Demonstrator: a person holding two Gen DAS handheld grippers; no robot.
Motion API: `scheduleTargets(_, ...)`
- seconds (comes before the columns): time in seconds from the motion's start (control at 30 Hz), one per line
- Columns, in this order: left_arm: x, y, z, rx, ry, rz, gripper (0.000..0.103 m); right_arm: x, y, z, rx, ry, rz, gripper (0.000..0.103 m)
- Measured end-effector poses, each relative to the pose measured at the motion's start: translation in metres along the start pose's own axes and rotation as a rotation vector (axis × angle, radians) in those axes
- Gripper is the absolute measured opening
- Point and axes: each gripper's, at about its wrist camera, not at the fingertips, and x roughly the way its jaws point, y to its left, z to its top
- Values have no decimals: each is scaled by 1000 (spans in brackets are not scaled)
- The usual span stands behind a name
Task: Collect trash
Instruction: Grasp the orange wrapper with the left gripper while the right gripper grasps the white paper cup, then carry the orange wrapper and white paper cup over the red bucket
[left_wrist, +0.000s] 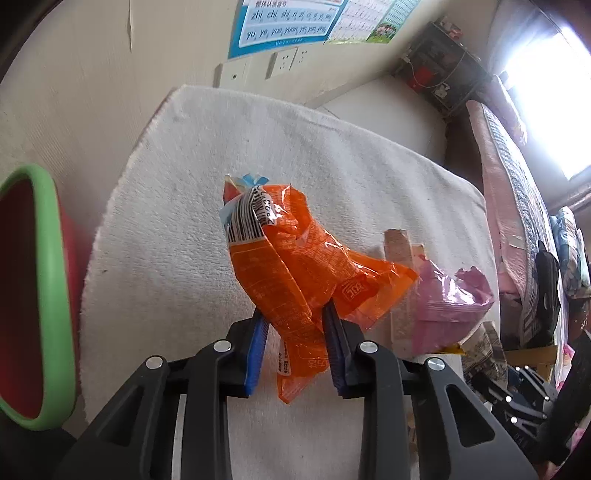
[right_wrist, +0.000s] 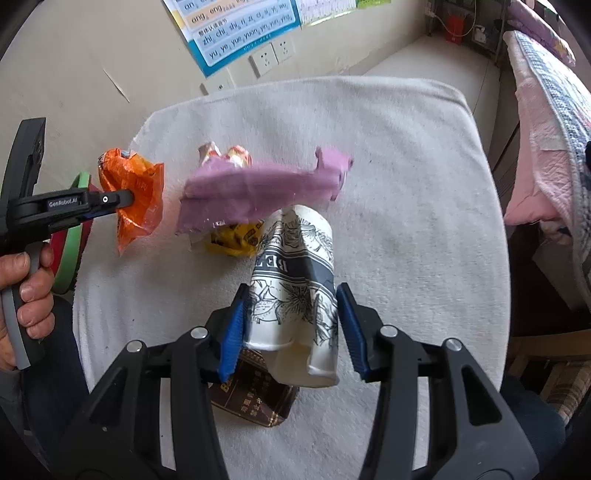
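Note:
A crumpled orange wrapper (left_wrist: 284, 258) with a barcode sits between the blue pads of my left gripper (left_wrist: 293, 312), which is shut on it above the white towel-covered table (left_wrist: 177, 192). In the right wrist view the same gripper (right_wrist: 129, 201) pinches the orange wrapper (right_wrist: 142, 192) at the left, held by a person's hand (right_wrist: 29, 288). My right gripper (right_wrist: 291, 291) is shut on a crushed paper cup (right_wrist: 291, 302) with a black flower print, both pads against its sides.
A red bin with a green rim (left_wrist: 48, 295) stands left of the table, also as the bin (right_wrist: 72, 251). On the towel lie a pink wrapper (right_wrist: 258, 192), a yellow wrapper (right_wrist: 236, 236) and a dark brown box (right_wrist: 255, 398). A bed with pink bedding (right_wrist: 535, 147) is on the right.

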Motion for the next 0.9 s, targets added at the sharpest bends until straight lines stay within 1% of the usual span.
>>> scheduleTargets(0.2, -21, -1, -12, 45, -25, 23, 27, -19, 4, -4, -6, -40, 0, 46)
scheduleTargets(0.57, -64, 1, -47, 118, -58, 38, 27, -55, 23, -15, -28, -115, 0, 46)
scheduleTargets(0.73, -89, 3, -58, 138, -88, 38, 27, -76, 41, -9, -64, -158, 8, 46)
scheduleTargets(0.9, -113, 5, -64, 155, -121, 41, 27, -95, 67, 4, -121, -200, 19, 46)
